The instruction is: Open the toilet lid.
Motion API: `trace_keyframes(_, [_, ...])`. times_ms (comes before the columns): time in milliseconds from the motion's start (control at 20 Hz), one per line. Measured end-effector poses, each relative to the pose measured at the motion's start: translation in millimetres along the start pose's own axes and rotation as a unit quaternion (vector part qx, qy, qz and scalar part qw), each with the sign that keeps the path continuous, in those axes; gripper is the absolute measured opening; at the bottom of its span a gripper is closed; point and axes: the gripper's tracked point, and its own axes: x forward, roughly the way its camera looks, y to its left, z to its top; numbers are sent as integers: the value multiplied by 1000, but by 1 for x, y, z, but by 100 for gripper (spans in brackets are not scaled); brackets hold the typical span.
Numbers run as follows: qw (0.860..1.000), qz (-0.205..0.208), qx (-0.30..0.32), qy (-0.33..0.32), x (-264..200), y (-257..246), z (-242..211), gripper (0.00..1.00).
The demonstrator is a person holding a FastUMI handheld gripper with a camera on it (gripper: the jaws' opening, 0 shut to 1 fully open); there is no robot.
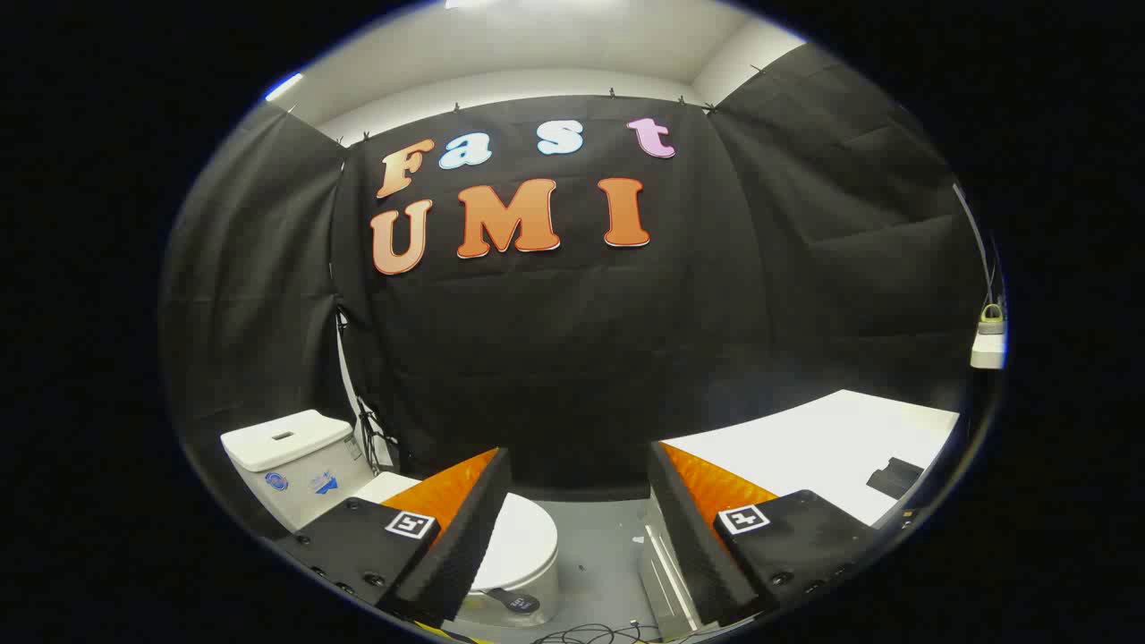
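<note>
A white toilet stands low on the left, its lid [521, 544] lying flat and closed on the bowl. Its white tank [288, 462] rises behind, against the cloth wall. My gripper [580, 487] is open, fingers spread wide with nothing between them. It hovers above and short of the toilet. The left finger [465, 519] overlaps the lid's near side in the view and hides part of it. The right finger [693, 528] stands over the grey floor [601, 555] beside the bowl.
A white table [823, 447] sits to the right of the fingers, with a dark flat object [894, 477] on its near corner. Black cables [590, 635] lie on the floor below the gripper, and more cables [367, 429] hang beside the tank.
</note>
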Motion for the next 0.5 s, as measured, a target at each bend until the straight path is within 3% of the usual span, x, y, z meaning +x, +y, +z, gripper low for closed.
trace_keyframes(500, [1000,-1,4,2,0,-2,0,99])
